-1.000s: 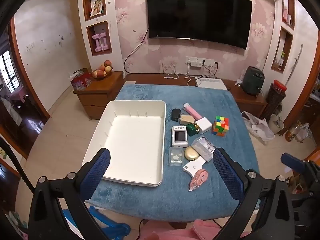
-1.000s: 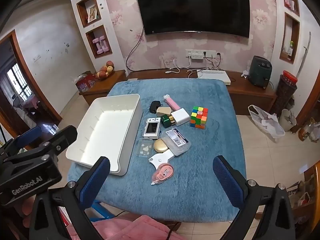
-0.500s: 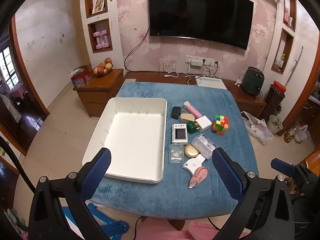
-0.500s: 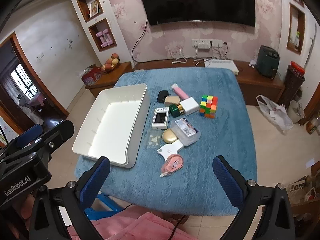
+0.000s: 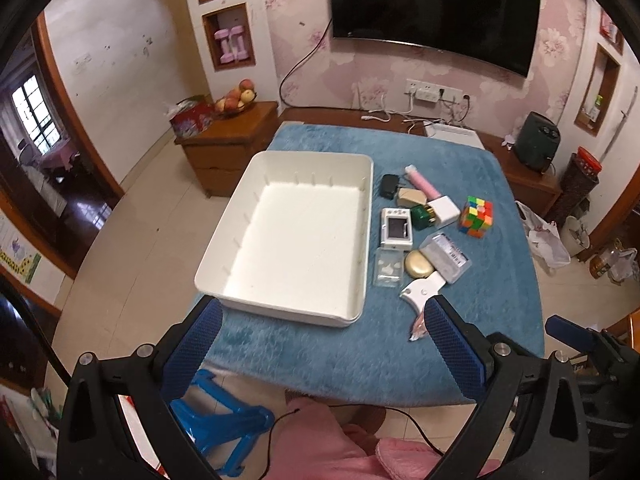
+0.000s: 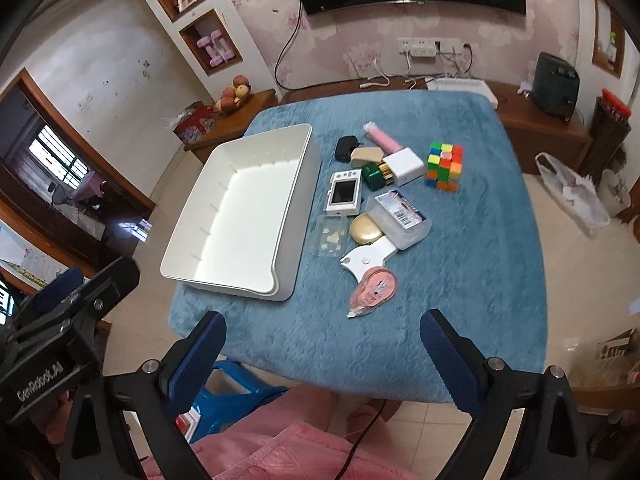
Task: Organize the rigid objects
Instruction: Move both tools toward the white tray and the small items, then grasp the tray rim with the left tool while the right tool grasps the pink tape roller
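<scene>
My left gripper [image 5: 320,344] and right gripper [image 6: 322,350] both hang above the near edge of the worktop [image 6: 460,304] with their blue pads spread wide apart, holding nothing. The pink correction-tape dispenser [image 6: 374,290] lies nearest the right gripper, its tip pointing toward me, apart from the white scraper-shaped piece [image 6: 366,258] just beyond it. Further out sit a gold oval case [image 6: 365,230], a clear labelled box [image 6: 402,216] and a clear flat packet [image 6: 331,236], packed close together, then a small white camera [image 6: 344,192], a green case [image 6: 374,176], a white block [image 6: 406,164], a beige piece [image 6: 366,156], a black item [image 6: 346,148], a pink tube [image 6: 382,138] and, standing apart, a colour cube [image 6: 444,166]. The white bin [image 5: 296,236] lies left of this cluster with nothing in it. I judge 0 items sorted; the dispenser is the sensible 1st pick, approached from above across its flat sides, since it stands free of its neighbours.
</scene>
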Motion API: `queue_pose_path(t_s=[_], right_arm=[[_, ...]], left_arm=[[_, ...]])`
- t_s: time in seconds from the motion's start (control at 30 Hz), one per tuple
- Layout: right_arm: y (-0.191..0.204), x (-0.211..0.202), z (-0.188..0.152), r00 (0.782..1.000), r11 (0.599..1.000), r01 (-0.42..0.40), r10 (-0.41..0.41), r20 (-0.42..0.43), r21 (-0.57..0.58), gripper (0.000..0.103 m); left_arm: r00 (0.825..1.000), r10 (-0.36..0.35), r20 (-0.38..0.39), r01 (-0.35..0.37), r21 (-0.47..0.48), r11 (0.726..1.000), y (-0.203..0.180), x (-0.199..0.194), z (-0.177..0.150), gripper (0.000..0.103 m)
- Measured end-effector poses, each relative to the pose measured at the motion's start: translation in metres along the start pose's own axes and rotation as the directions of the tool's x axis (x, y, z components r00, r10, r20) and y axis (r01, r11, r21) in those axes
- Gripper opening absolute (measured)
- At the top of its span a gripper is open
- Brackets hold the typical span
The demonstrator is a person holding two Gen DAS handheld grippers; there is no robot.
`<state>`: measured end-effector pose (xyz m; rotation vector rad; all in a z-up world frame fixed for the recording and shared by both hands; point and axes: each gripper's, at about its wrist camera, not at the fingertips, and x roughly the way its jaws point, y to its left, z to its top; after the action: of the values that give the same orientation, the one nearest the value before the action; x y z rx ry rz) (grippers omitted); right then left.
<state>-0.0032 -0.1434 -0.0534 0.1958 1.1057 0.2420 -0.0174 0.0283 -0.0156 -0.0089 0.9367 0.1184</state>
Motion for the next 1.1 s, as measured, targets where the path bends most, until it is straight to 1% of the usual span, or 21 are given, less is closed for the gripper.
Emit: queue_pose_path(t_s=[0.1, 0.23, 0.4, 0.47, 0.53, 0.63, 0.73, 0.87, 0.9, 0.93, 1.03, 1.07, 1.1], right_arm=[[0.003, 0.008, 0.0, 0.999, 1.0, -0.009, 0.009, -0.035, 0.014, 0.098], [0.0, 0.015, 0.004, 0.998, 0.998, -0.002, 0.006, -0.06, 0.057, 0.098], [-0.007, 0.025, 0.008, 0.995, 0.99, 0.016, -0.002, -0.102, 0.141, 0.098], [-0.012, 0.032, 0.009, 0.993, 0.982, 0.019, 0.003, -0.119, 0.189, 0.098], [-0.017, 0.041, 0.011, 0.99, 0.971, 0.024, 0.01, -0.141, 0.237, 0.098], [-0.028, 0.055, 0.011, 0.984, 0.939, 0.029, 0.033, -0.173, 0.343, 0.098], [-0.036, 0.067, 0.012, 0.979, 0.892, 0.054, 0.04, -0.198, 0.448, 0.098], [-0.037, 0.086, 0.013, 0.968, 0.842, 0.101, 0.04, -0.248, 0.53, 0.098], [-0.036, 0.092, 0.013, 0.964, 0.822, 0.113, 0.046, -0.262, 0.558, 0.098], [-0.036, 0.095, 0.013, 0.962, 0.811, 0.114, 0.053, -0.266, 0.574, 0.098], [-0.035, 0.109, 0.011, 0.956, 0.76, 0.13, 0.075, -0.284, 0.637, 0.098], [-0.035, 0.113, 0.011, 0.955, 0.747, 0.132, 0.08, -0.285, 0.651, 0.098], [-0.036, 0.118, 0.01, 0.954, 0.721, 0.137, 0.089, -0.286, 0.68, 0.098]], left_arm=[[1.0, 0.004, -0.004, -0.004, -0.019, 1.0, 0.008, 0.001, -0.001, 0.101], [1.0, -0.002, -0.017, 0.002, -0.037, 0.999, 0.018, 0.007, 0.001, 0.101], [0.998, -0.033, -0.062, 0.031, -0.038, 0.999, 0.026, 0.023, 0.006, 0.101], [0.995, -0.056, -0.083, 0.054, -0.031, 0.998, 0.028, 0.029, 0.008, 0.101], [0.993, -0.064, -0.102, 0.063, -0.016, 0.998, 0.03, 0.034, 0.011, 0.101], [0.991, -0.074, -0.114, 0.074, 0.001, 0.997, 0.037, 0.041, 0.019, 0.101], [0.987, -0.104, -0.119, 0.106, 0.007, 0.994, 0.049, 0.048, 0.029, 0.101], [0.981, -0.12, -0.154, 0.122, 0.0, 0.993, 0.067, 0.064, 0.043, 0.099], [0.977, -0.124, -0.171, 0.125, -0.008, 0.992, 0.074, 0.07, 0.047, 0.099], [0.974, -0.13, -0.186, 0.129, -0.017, 0.991, 0.078, 0.076, 0.049, 0.099], [0.96, -0.138, -0.243, 0.123, -0.073, 0.99, 0.1, 0.097, 0.056, 0.098], [0.953, -0.146, -0.266, 0.125, -0.093, 0.988, 0.107, 0.105, 0.056, 0.098], [0.946, -0.154, -0.285, 0.127, -0.11, 0.986, 0.113, 0.111, 0.056, 0.098]])
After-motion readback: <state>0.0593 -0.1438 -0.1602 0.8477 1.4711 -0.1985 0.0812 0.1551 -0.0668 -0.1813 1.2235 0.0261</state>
